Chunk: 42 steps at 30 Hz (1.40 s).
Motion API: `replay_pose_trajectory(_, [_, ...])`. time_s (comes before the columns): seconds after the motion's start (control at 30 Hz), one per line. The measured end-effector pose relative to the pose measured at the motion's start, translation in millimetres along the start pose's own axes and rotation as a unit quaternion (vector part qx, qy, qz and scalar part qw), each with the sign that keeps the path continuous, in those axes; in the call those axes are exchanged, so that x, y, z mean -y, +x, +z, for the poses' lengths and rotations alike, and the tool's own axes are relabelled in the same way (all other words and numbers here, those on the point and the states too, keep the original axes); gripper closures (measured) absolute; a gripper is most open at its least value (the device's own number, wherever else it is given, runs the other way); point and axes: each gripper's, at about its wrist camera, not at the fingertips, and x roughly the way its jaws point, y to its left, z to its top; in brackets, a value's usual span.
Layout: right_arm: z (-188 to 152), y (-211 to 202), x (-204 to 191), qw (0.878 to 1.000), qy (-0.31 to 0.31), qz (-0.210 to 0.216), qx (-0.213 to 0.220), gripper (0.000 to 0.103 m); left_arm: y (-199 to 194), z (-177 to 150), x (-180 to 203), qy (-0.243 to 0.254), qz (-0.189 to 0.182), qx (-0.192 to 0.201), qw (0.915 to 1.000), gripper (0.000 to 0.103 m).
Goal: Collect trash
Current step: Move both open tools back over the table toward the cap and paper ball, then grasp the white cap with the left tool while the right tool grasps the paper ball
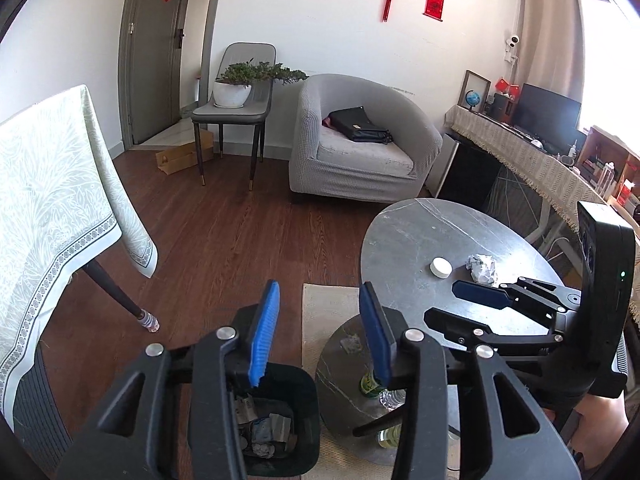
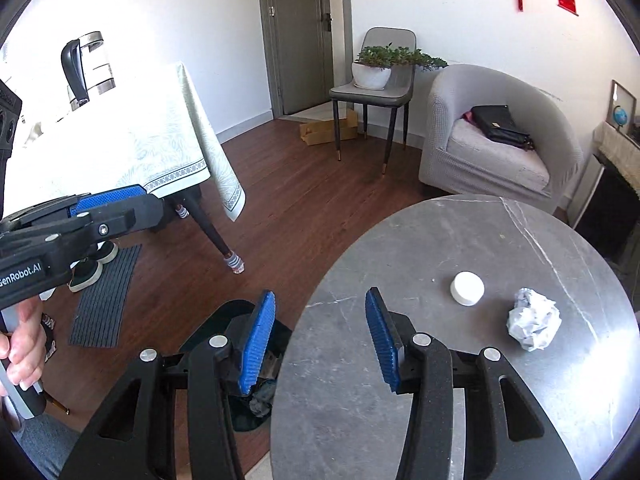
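Observation:
A crumpled white paper ball [image 2: 533,323] and a white round cap [image 2: 467,288] lie on the round grey marble table [image 2: 400,360]; both also show in the left wrist view, the ball [image 1: 482,267] and the cap [image 1: 441,268]. A black trash bin [image 1: 276,424] holding crumpled scraps stands on the floor left of the table. My left gripper [image 1: 320,332] is open and empty, above the bin. My right gripper [image 2: 320,344] is open and empty over the table's left edge, left of the cap; it also shows in the left wrist view [image 1: 460,304].
A lower round shelf [image 1: 348,360] under the table holds bottles [image 1: 370,386] and a scrap. A cloth-covered table [image 1: 52,208] stands left, a grey armchair [image 1: 360,144] and a chair with a plant [image 1: 232,96] behind. A floor mat with shoes [image 2: 100,284] lies left.

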Motion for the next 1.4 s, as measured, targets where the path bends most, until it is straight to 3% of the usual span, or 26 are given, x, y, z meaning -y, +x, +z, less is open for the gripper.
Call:
replay_pose_trajectory(0.23, [-12, -18, 27, 1.000, 0.017, -0.021, 0.004, 0.055, 26, -1, 36, 0.018, -0.022, -0.012, 0.9995, 0.049])
replay_pose_trajectory(0.3, [-15, -22, 33, 0.999, 0.020, -0.029, 0.005, 0.045, 35, -3, 44, 0.021, -0.032, -0.016, 0.9991, 0.048])
replay_pose_trajectory(0.63, [-24, -43, 87, 0.995, 0.064, -0.074, 0.017, 0.022, 77, -11, 79, 0.035, -0.054, -0.043, 0.9970, 0.040])
replay_pose_trajectory(1.03, [-38, -24, 145, 0.985, 0.139, -0.102, -0.004, 0.022, 118, -12, 123, 0.054, -0.071, -0.064, 0.9939, 0.027])
replay_pose_trajectory(1.33, [-29, -8, 164, 0.980, 0.175, -0.093, 0.000, 0.022, 138, -12, 132, 0.071, -0.075, -0.079, 0.9915, 0.027])
replay_pose_trajectory(1.4, [-26, -4, 166, 0.980, 0.177, -0.093, -0.004, 0.030, 144, -12, 134, 0.077, -0.079, -0.085, 0.9902, 0.027])
